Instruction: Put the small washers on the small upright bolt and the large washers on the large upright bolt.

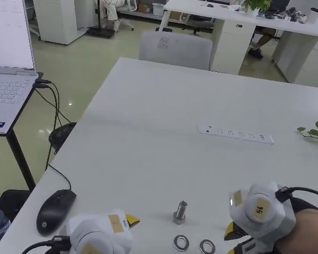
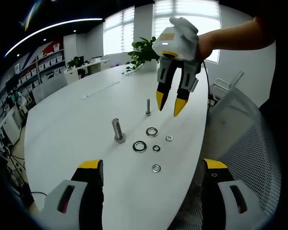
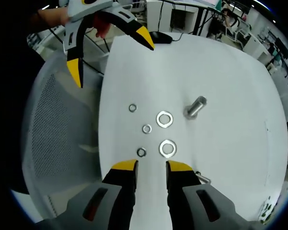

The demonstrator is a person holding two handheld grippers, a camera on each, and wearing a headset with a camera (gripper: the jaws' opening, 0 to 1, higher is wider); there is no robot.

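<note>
The large upright bolt (image 1: pixel 180 211) stands near the table's front edge, with two large washers (image 1: pixel 181 243) (image 1: pixel 207 246) flat in front of it. In the left gripper view the large bolt (image 2: pixel 117 130) and the thin small bolt (image 2: pixel 148 106) stand upright. Beside them lie large washers (image 2: pixel 152 131) (image 2: pixel 139 146) and three small washers (image 2: pixel 169 138) (image 2: pixel 156 148) (image 2: pixel 156 168). My left gripper (image 2: pixel 152 167) is wide open and holds nothing. My right gripper (image 3: pixel 151 166) hovers over the washers (image 3: pixel 167 148), jaws a little apart and bare. The small bolt (image 3: pixel 201 178) is partly hidden behind its finger.
A white power strip (image 1: pixel 234 134) lies mid-table. A black mouse (image 1: pixel 55 210) sits at the front left, a laptop (image 1: pixel 5 90) on a side stand, and plant leaves (image 1: pixel 315 131) at the right edge. A grey chair (image 1: pixel 175 49) stands at the far side.
</note>
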